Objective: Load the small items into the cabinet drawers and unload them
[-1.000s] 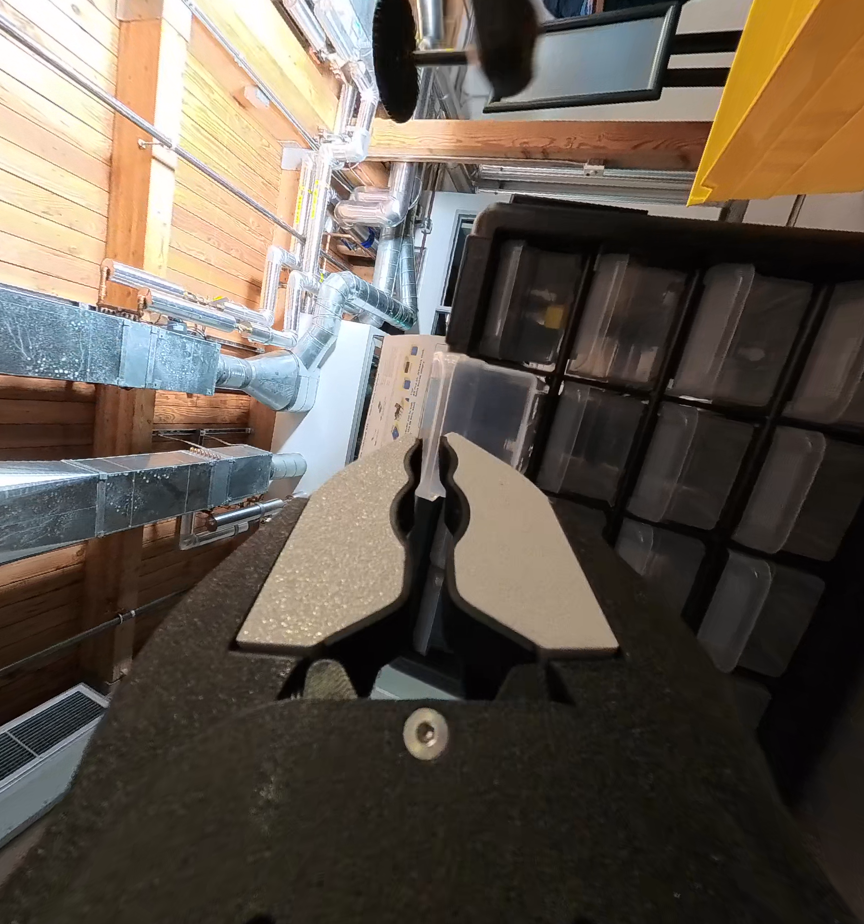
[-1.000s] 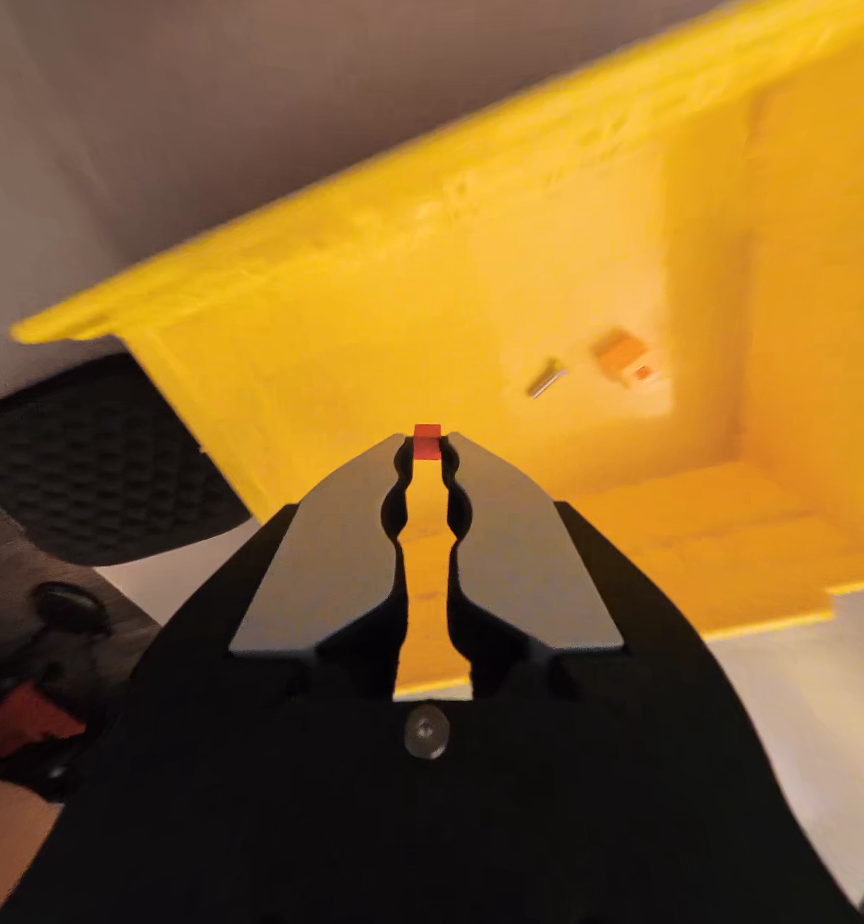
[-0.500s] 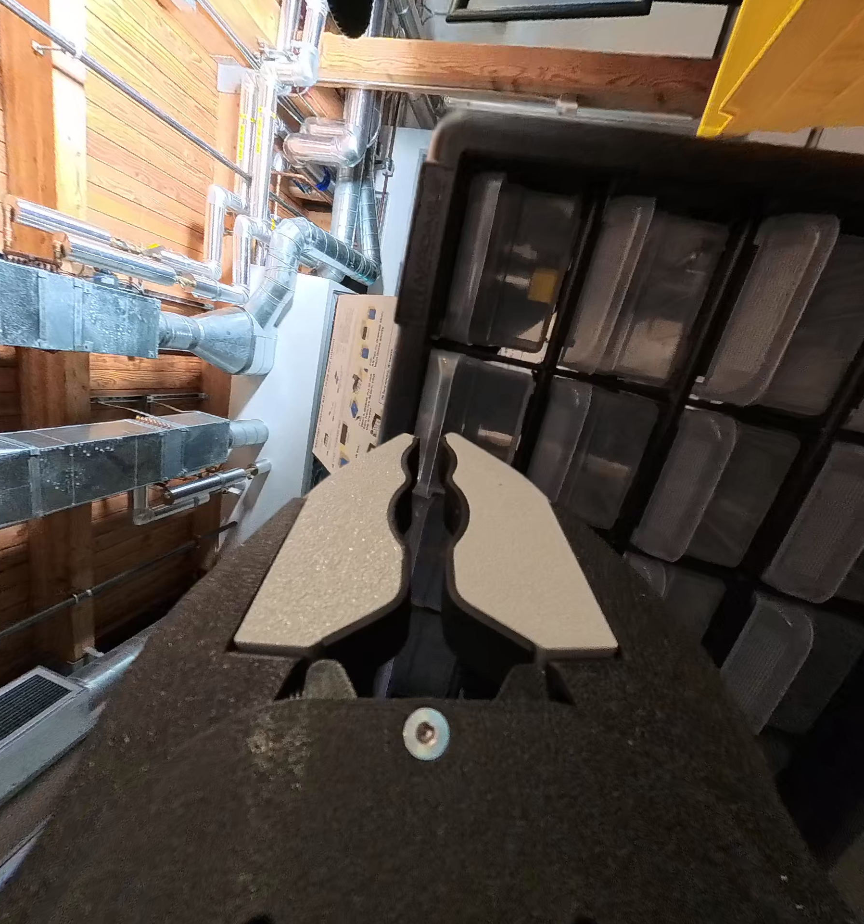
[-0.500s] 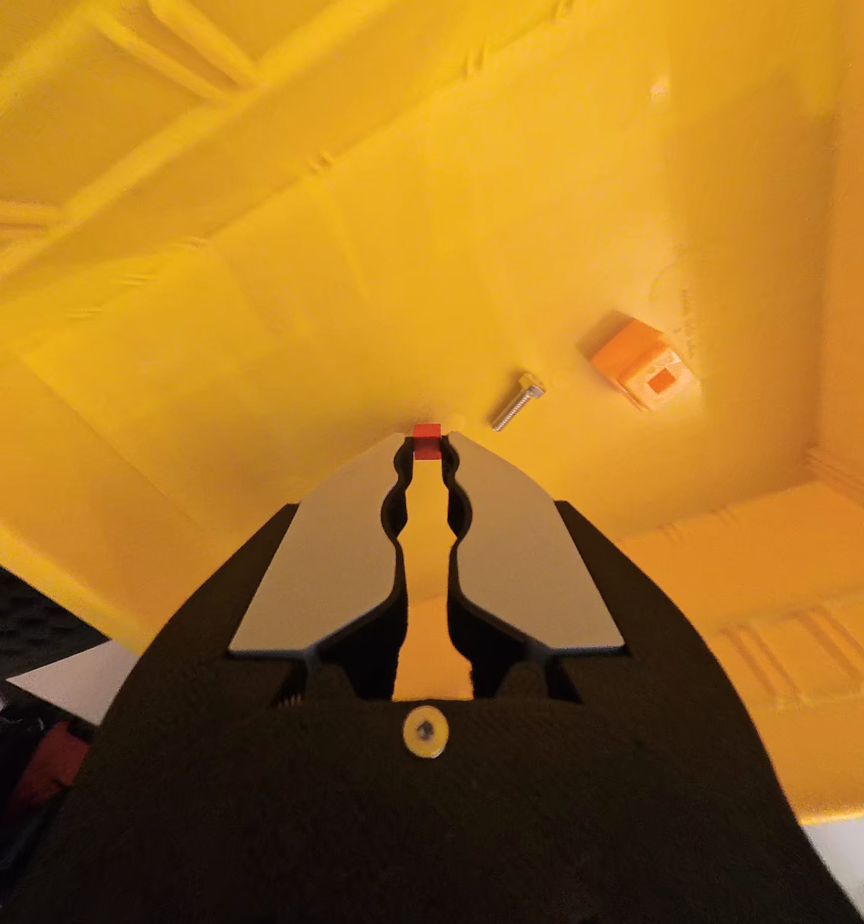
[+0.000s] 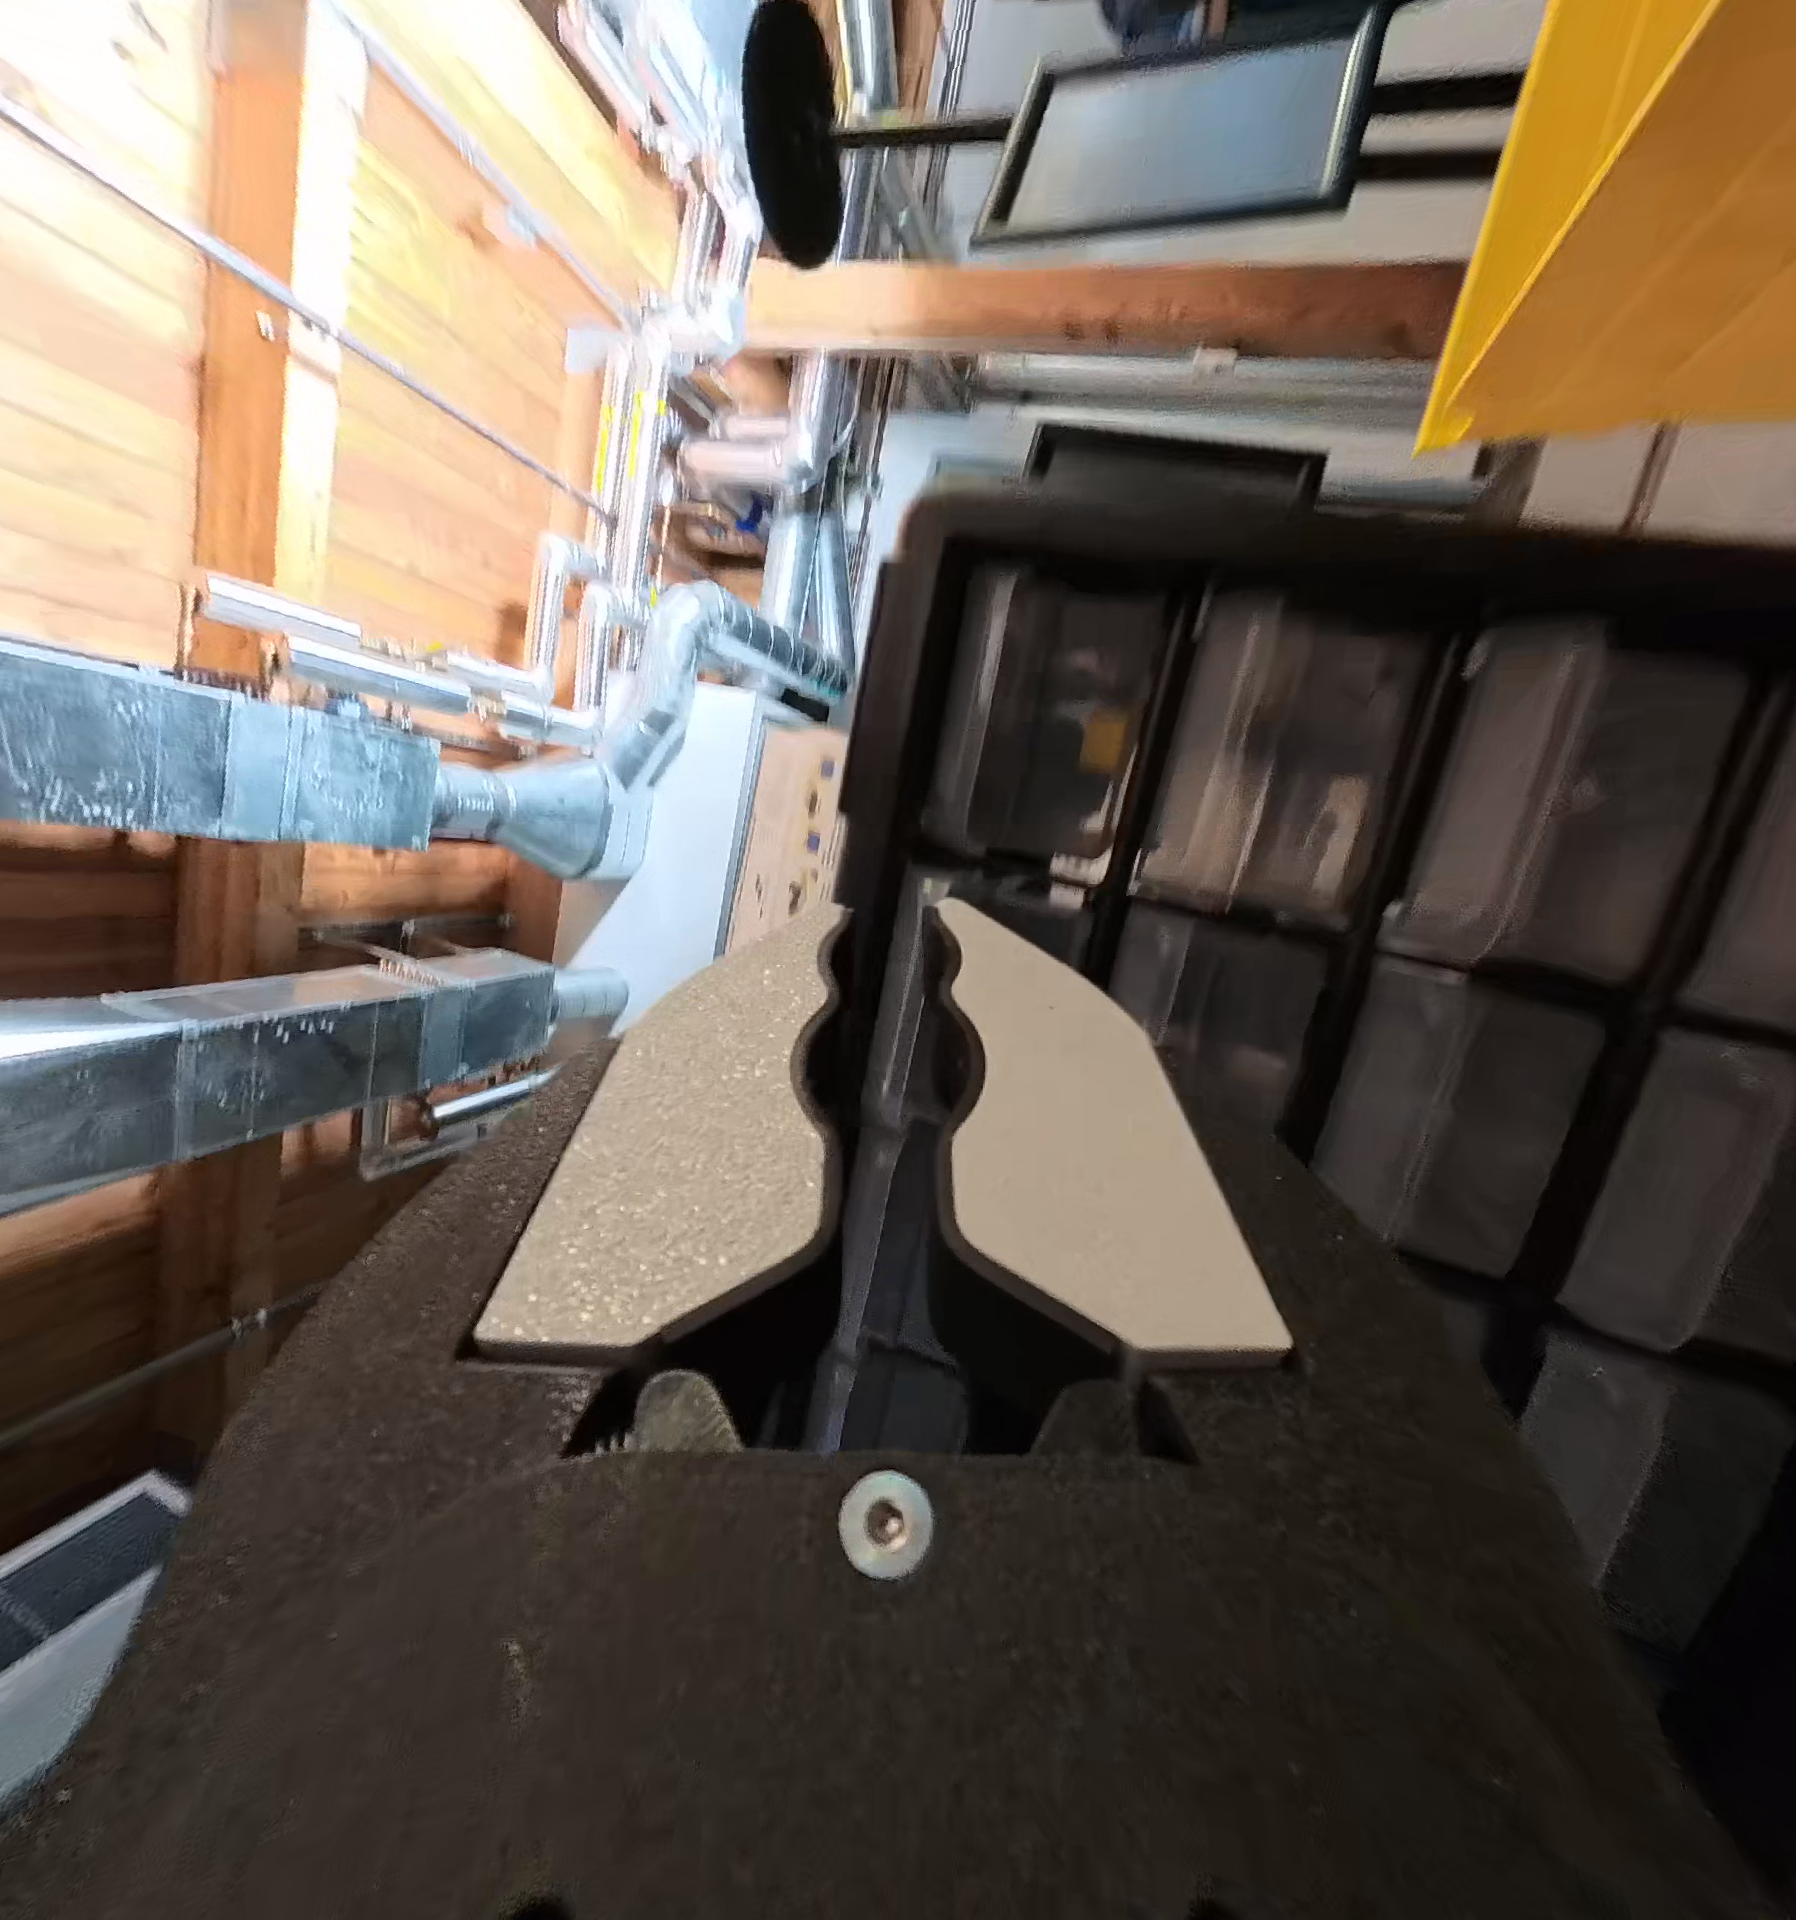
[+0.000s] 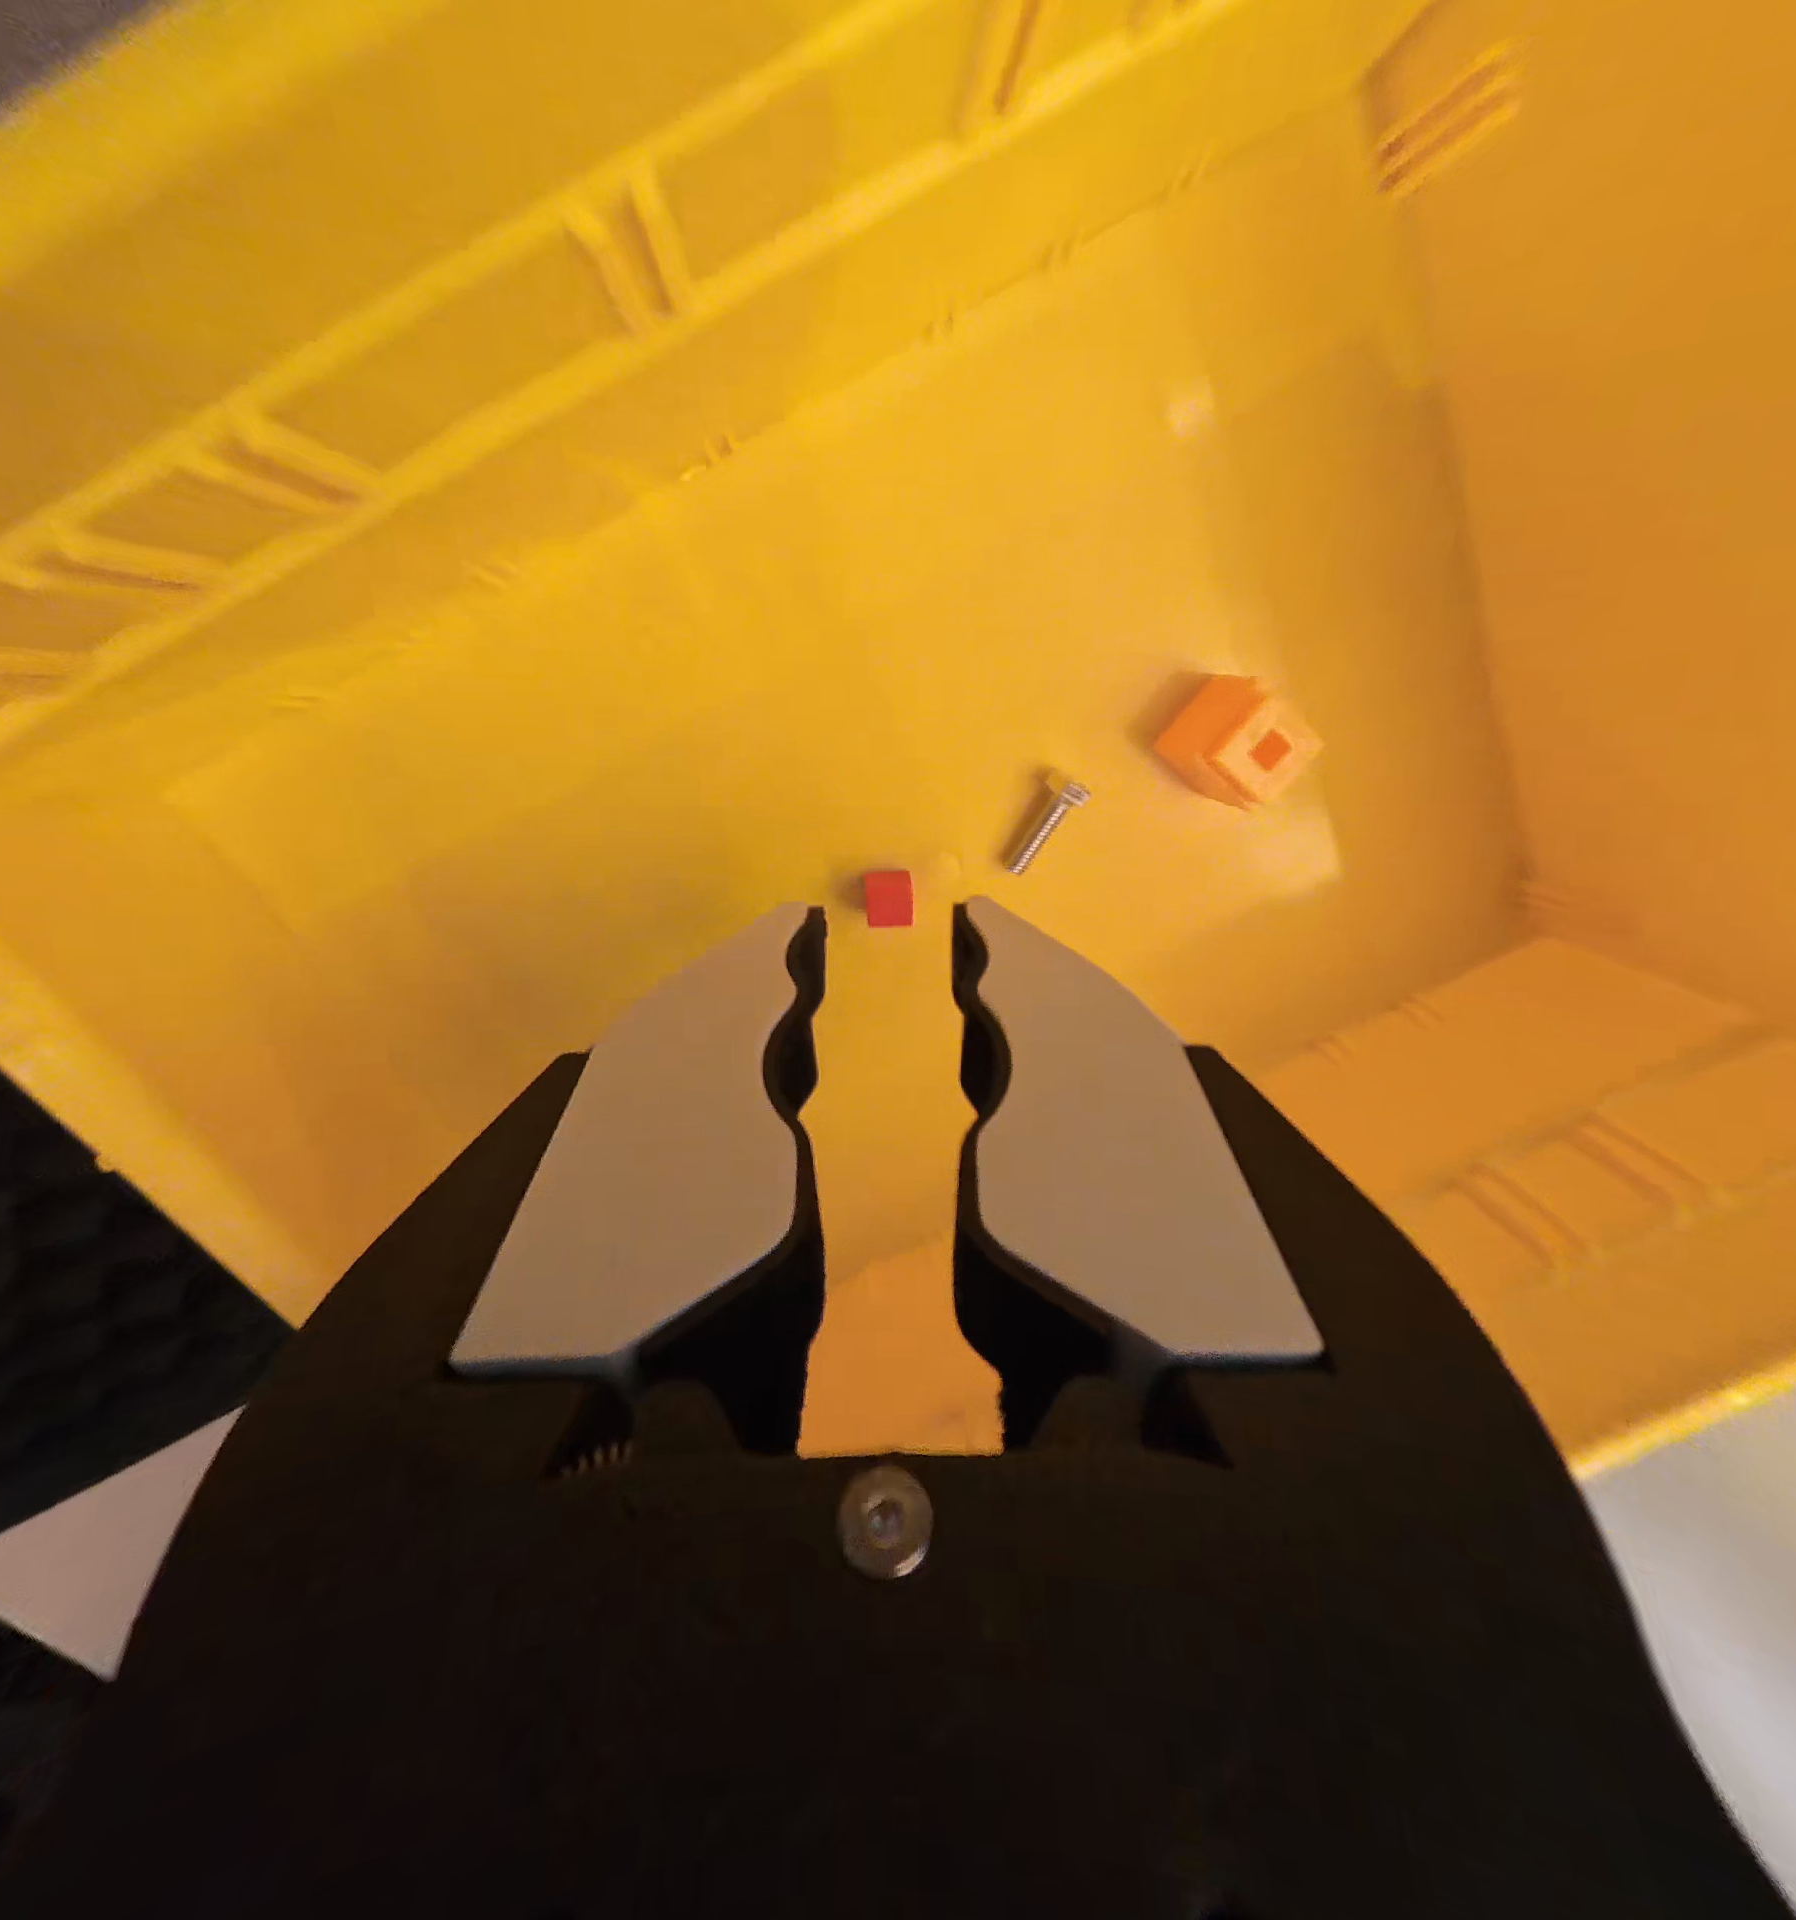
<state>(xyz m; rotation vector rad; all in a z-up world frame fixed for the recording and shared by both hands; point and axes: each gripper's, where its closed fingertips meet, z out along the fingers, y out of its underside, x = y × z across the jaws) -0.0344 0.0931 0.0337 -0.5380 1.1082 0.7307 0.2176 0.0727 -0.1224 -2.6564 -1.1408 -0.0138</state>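
In the left wrist view my left gripper (image 5: 892,920) is at the black cabinet (image 5: 1393,566) of clear drawers. Its fingers stand slightly apart around the clear handle tab (image 5: 899,1003) of a drawer at the cabinet's near edge. A dark gap shows beside the tab, so the pads do not press it. In the right wrist view my right gripper (image 6: 889,914) is open inside the yellow bin (image 6: 561,675). A small red cube (image 6: 888,898) lies free on the bin floor just beyond its fingertips.
A silver bolt (image 6: 1043,823) and an orange block with a pale face (image 6: 1237,750) lie on the bin floor to the right of the cube. The yellow bin also shows in the left wrist view (image 5: 1652,208), beside the cabinet. Metal ducts (image 5: 250,748) and a wooden wall lie behind. The tips of one gripper are about 30 cm away from the tips of the other. The left gripper is farther from the small red cube (image 6: 888,898), some 30 cm, than the right, some 4 cm. My left tips are roughly 10 cm from the black cabinet (image 5: 1393,566).
My right gripper moved into the bin with the red cube, then opened and let it go. My left gripper pushed the drawer in by its tab, then loosened its fingers around it.
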